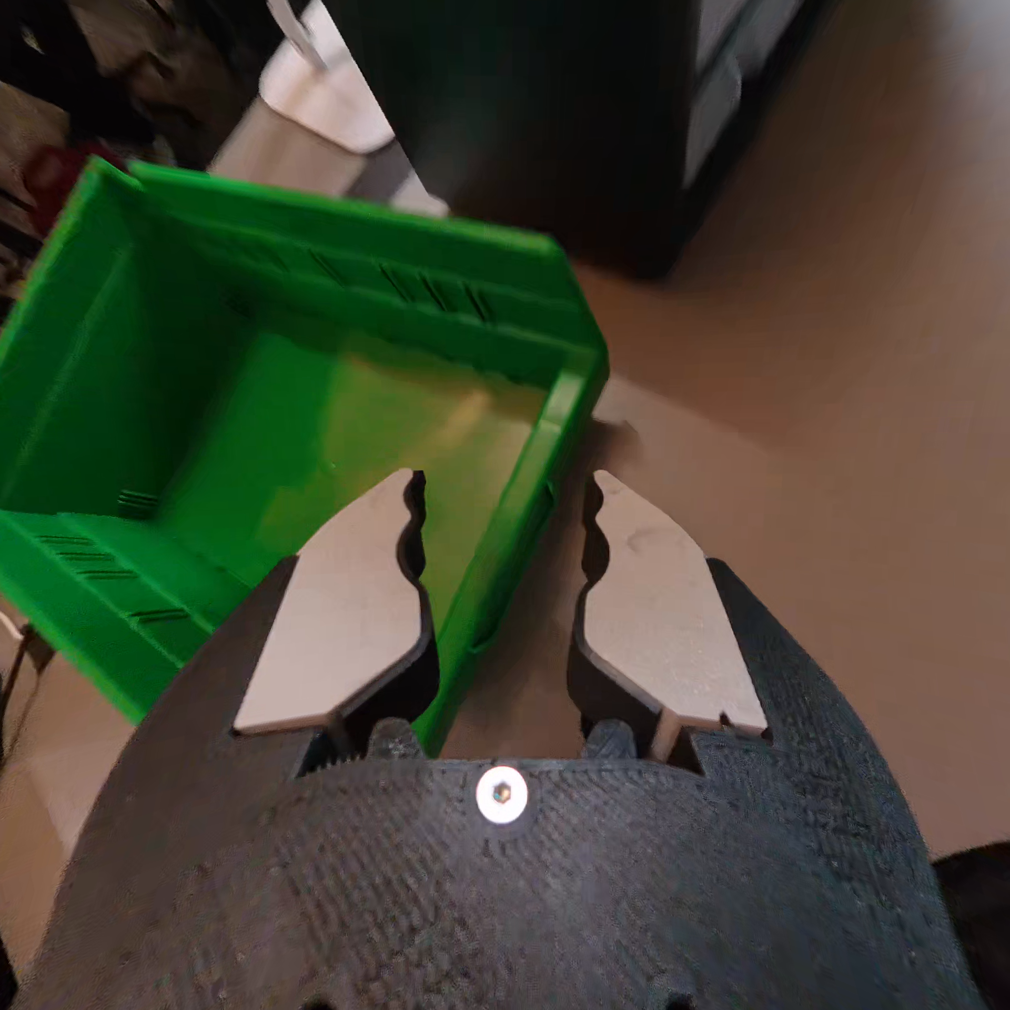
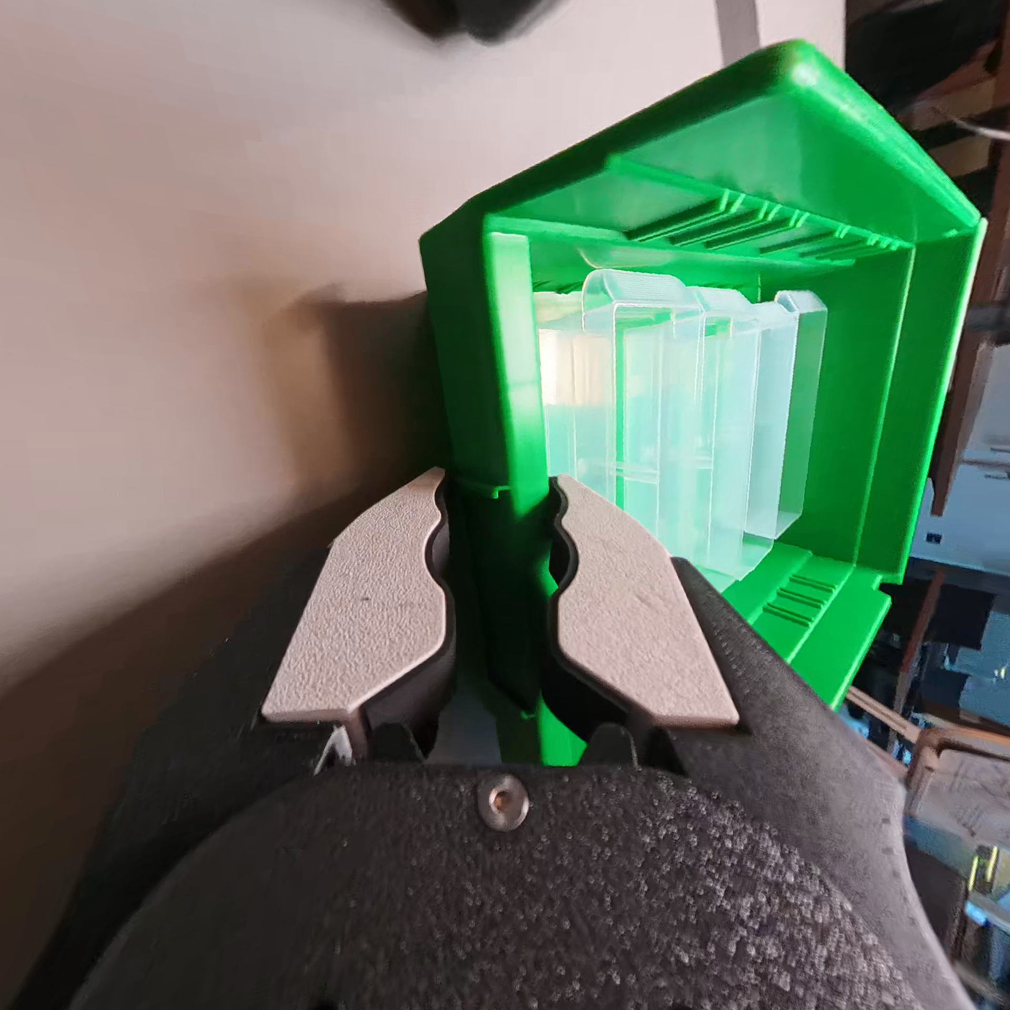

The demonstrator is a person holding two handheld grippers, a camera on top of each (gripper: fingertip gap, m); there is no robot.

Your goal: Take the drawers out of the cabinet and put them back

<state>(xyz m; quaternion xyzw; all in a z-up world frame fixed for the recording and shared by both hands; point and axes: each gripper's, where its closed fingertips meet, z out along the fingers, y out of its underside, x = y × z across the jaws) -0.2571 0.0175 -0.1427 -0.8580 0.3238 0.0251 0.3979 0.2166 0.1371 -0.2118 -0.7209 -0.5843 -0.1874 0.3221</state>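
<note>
A green plastic cabinet (image 1: 191, 328) lies tilted on a tan surface, its open front facing me in the left wrist view; its inside looks empty there, with a pale glare. My left gripper (image 1: 504, 475) is open, and the cabinet's right wall passes between the fingers without touching them. In the right wrist view the green cabinet (image 2: 820, 136) holds clear plastic drawers (image 2: 683, 410) standing inside it. My right gripper (image 2: 500, 474) is shut on the cabinet's near side wall.
A large dark box (image 1: 519, 109) stands behind the cabinet, with a white object (image 1: 328, 109) beside it. The tan surface (image 1: 792, 382) stretches to the right. In the right wrist view, cluttered shelves (image 2: 956, 492) are at the right.
</note>
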